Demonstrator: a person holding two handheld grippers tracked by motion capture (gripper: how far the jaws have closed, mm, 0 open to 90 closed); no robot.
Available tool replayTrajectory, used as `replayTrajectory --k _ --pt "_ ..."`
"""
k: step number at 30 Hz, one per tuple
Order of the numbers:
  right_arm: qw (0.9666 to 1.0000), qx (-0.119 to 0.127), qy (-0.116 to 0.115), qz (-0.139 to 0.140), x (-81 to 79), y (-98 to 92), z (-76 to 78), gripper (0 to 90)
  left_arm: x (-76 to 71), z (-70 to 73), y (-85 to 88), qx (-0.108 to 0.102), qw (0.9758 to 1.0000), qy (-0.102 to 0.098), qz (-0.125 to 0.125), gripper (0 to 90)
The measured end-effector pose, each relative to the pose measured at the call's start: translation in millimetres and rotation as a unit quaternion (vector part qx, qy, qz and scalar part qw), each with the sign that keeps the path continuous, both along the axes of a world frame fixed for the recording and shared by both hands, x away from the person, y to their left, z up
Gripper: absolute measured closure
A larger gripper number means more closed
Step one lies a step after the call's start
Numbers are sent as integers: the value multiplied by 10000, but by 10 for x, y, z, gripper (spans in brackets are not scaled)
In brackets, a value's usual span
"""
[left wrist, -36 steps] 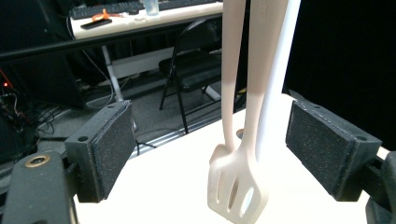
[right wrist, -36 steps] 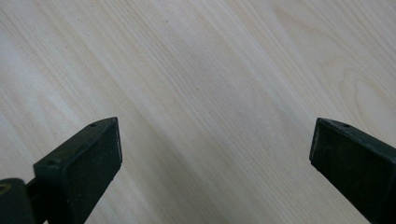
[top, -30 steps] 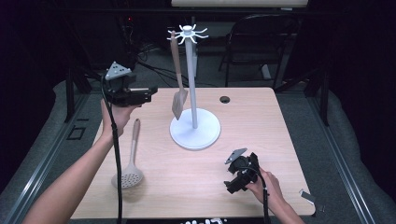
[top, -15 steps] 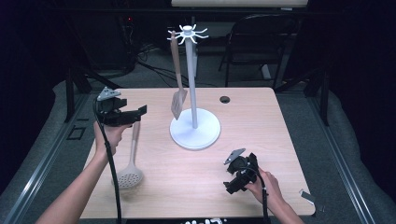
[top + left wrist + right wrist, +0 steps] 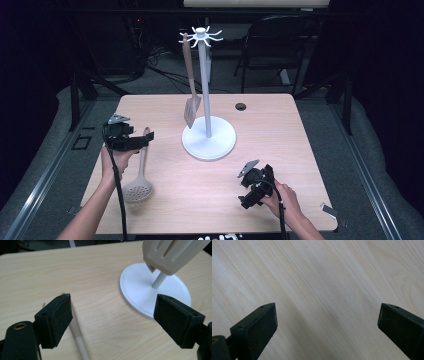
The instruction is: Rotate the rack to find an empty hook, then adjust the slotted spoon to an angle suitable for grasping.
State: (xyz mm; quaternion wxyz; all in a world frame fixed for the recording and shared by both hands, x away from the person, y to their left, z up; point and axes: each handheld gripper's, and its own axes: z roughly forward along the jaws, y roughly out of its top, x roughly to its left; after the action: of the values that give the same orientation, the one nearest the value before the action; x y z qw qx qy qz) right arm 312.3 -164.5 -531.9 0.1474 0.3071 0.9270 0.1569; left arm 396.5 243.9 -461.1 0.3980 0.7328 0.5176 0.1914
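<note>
Skimmer spoon (image 5: 138, 176) is lying flat on the table (image 5: 300, 130), handle tip right under the left gripper (image 5: 145, 141), whose jaws are spread wide with nothing pinched; the handle runs just inside its left pad. Ahead of it sits the white rack (image 5: 208, 141) with a spatula (image 5: 190, 90) hanging. Right gripper (image 5: 248, 192), also wide apart, hovers over bare wood.
</note>
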Motion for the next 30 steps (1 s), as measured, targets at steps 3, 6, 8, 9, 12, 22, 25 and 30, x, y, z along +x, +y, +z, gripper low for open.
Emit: replayTrajectory --k 3,6,8,9,12,22,25,30 --pt "10000 -38 -6 5 3 3 -3 19 -20 -67 18 40 10000 66 22 151" --pt "10000 56 -8 6 7 -3 -15 19 -31 -142 44 98 9997 207 33 151" --pt "10000 -17 12 24 11 -6 -7 19 -39 -198 74 104 9994 316 71 151" --pt "10000 -30 10 36 10 -5 -8 18 -48 -228 91 175 9992 355 79 152" --pt "10000 46 -17 68 -3 3 -5 18 -55 -305 148 284 9982 494 167 155" --pt "10000 34 27 84 14 -16 -28 19 13 -638 221 474 9915 1192 216 258" --pt "9999 -16 44 121 16 1 -37 19 43 -751 175 634 9882 1380 189 320" --pt "9999 -17 70 152 9 3 -36 20 81 -855 136 898 9833 1577 131 474"
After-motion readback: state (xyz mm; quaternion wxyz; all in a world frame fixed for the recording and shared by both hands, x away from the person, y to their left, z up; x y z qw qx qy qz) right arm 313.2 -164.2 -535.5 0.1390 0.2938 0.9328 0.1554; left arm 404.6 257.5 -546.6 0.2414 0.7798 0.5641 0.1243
